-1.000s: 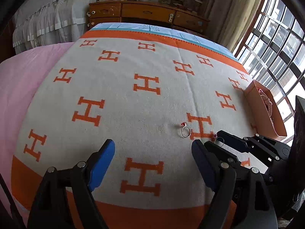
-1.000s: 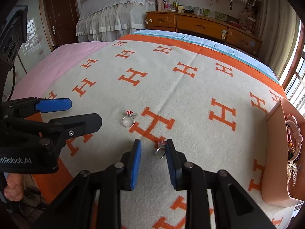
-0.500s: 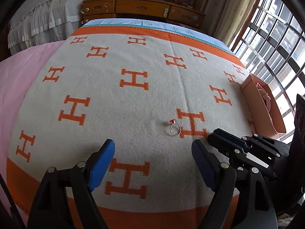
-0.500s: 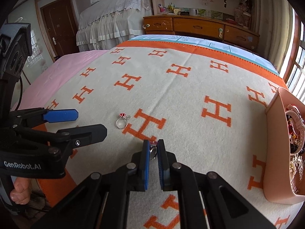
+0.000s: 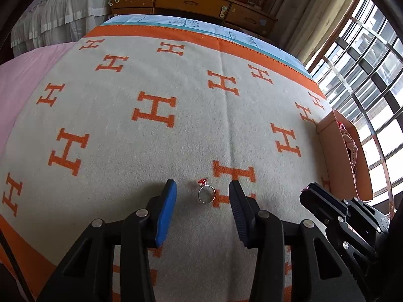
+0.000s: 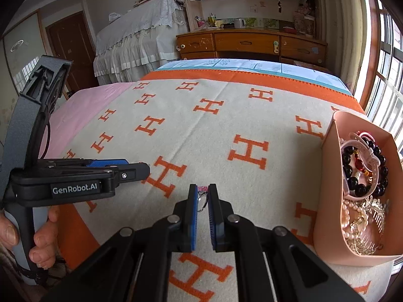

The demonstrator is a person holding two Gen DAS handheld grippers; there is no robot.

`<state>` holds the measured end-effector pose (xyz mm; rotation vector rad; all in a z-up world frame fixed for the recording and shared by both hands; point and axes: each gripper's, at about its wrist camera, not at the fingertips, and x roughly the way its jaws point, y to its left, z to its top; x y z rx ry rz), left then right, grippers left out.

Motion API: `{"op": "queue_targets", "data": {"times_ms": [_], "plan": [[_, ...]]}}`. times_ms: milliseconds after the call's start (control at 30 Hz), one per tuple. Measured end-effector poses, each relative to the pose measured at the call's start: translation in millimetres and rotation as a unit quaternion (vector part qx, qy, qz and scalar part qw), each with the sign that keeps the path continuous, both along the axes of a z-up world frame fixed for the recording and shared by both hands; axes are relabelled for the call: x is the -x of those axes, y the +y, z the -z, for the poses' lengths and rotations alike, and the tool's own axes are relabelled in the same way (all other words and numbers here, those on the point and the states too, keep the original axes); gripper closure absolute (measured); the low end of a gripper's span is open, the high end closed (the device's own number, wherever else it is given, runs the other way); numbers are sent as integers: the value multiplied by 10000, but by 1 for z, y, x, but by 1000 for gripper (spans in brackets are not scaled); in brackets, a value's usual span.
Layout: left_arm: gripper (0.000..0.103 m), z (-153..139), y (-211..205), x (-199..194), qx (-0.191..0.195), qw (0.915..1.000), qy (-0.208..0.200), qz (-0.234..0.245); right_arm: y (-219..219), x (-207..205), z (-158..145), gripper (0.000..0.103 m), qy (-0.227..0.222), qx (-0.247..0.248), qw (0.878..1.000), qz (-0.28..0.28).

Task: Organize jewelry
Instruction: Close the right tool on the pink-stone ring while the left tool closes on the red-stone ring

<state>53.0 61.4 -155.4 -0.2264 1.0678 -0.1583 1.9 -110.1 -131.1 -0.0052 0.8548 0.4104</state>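
A bed is seen filling both views, spread with a cream blanket (image 5: 176, 136) patterned in orange letters, beyond which a wooden dresser (image 6: 252, 42), bookshelves and a tall window are made out. At the right edge of the blanket a peach-coloured box (image 6: 327, 176) is set, already loaded with bead bracelets, pearls and a watch strap. The left tongs (image 5: 202, 201) are held low over the blanket with their jaws closing, and a silver ring with a red stone (image 5: 206, 192) is framed between the blue pads, lying flat on the fabric and, as far as can be told, not yet touched by either pad. The right tongs (image 6: 202, 201) are pressed together on a second ring (image 6: 202, 196), whose pink stone is glimpsed at the fingertips, and are carried above the blanket, well short of the box. Both rings are judged to be very light, stiff and smooth, so a slip or a flick out of the pads is to be expected if they are squeezed off-centre. The band lying flat is probably best taken across its width, with the pads pressed a little into the blanket, which is judged soft and yielding. The stone settings are likely the delicate part and are better left unpinched.
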Motion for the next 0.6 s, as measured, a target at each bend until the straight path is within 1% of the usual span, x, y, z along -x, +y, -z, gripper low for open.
{"op": "queue_targets", "data": {"times_ms": [67,133,200,267,300,367,467,600], "plan": [[66,0,-6,-4,-189,9998,6,-28,-7,-1,0,95,-3,-40,10000,26],[80,0,-13,-6,-498,9987,6,-59,-12,-3,0,95,9,-85,10000,42],[90,0,-17,-8,-822,9966,16,-65,-16,-5,0,95,15,-139,9999,53],[92,0,-21,-9,-988,9951,41,-24,-19,-6,1,95,23,-190,9998,66],[96,0,-22,-9,-1006,9949,58,13,-20,-7,1,95,23,-215,9997,68],[97,-1,-22,-8,-902,9959,70,63,-22,-7,1,95,6,-261,9996,58],[97,-4,-21,-5,-492,9986,-20,177,-24,-5,-3,95,-99,-315,9994,46],[97,-21,-27,5,-380,9978,-467,281,-28,-1,-16,95,-359,-326,9988,85]]}}
